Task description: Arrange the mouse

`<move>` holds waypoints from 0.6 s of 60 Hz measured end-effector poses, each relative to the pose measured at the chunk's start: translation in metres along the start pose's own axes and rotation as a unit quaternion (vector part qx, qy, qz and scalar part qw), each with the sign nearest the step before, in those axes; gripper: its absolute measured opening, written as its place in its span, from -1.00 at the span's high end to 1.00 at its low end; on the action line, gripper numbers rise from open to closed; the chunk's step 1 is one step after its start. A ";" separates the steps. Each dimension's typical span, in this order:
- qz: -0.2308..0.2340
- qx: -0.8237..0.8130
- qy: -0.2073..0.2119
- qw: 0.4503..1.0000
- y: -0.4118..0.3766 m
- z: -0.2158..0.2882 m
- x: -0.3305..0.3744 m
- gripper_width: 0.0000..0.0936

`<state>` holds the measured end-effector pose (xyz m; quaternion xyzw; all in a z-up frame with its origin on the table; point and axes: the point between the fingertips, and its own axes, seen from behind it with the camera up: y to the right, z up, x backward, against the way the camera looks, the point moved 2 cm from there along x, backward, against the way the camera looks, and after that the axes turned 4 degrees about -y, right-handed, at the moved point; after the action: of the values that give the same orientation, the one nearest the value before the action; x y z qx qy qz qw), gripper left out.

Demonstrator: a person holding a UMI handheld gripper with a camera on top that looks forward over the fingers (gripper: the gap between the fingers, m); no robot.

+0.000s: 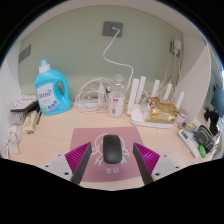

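One black mouse (pixel 112 150) rests on the pink mat (pixel 95 137) between the spread fingers of the tool (pixel 112 160), untouched by them; likely light, rigid and slick-shelled, it seems best pinched across its flat flanks.

Black mouse (pixel 112 150) sits on a pink mouse pad (pixel 88 140) on a light wooden desk (pixel 50 150), between the gripper (pixel 112 160) fingers with a gap showing on each side; magenta pads (pixel 78 155) flank it, jaws spread wide. Beyond the pad, a clear water bottle (pixel 118 99) stands upright. Left of it, a blue detergent bottle (pixel 49 89) by the wall. Coiled white cables (pixel 91 97) lie between the two bottles. To the right, a white router (pixel 160 104) with upright antennas. White charger (pixel 113 28) plugged into the wall above. Small clutter along both desk edges, too small to identify.
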<state>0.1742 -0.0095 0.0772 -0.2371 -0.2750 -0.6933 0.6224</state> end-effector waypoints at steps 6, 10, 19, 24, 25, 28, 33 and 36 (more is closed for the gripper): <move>-0.011 0.003 0.018 1.000 -0.003 0.000 0.050 -0.81; -0.021 0.008 0.032 0.999 -0.004 -0.004 0.085 -0.82; -0.038 0.013 0.045 0.998 -0.009 -0.026 0.157 -0.81; -0.043 0.015 0.049 0.998 -0.011 -0.039 0.190 -0.81; -0.044 0.016 0.050 0.998 -0.012 -0.042 0.195 -0.81; -0.045 0.018 0.052 0.997 -0.014 -0.048 0.207 -0.81; -0.045 0.018 0.052 0.997 -0.018 -0.059 0.226 -0.81; -0.046 0.020 0.051 0.997 -0.018 -0.064 0.233 -0.81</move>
<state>0.1311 -0.2222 0.1843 -0.1756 -0.2675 -0.7269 0.6076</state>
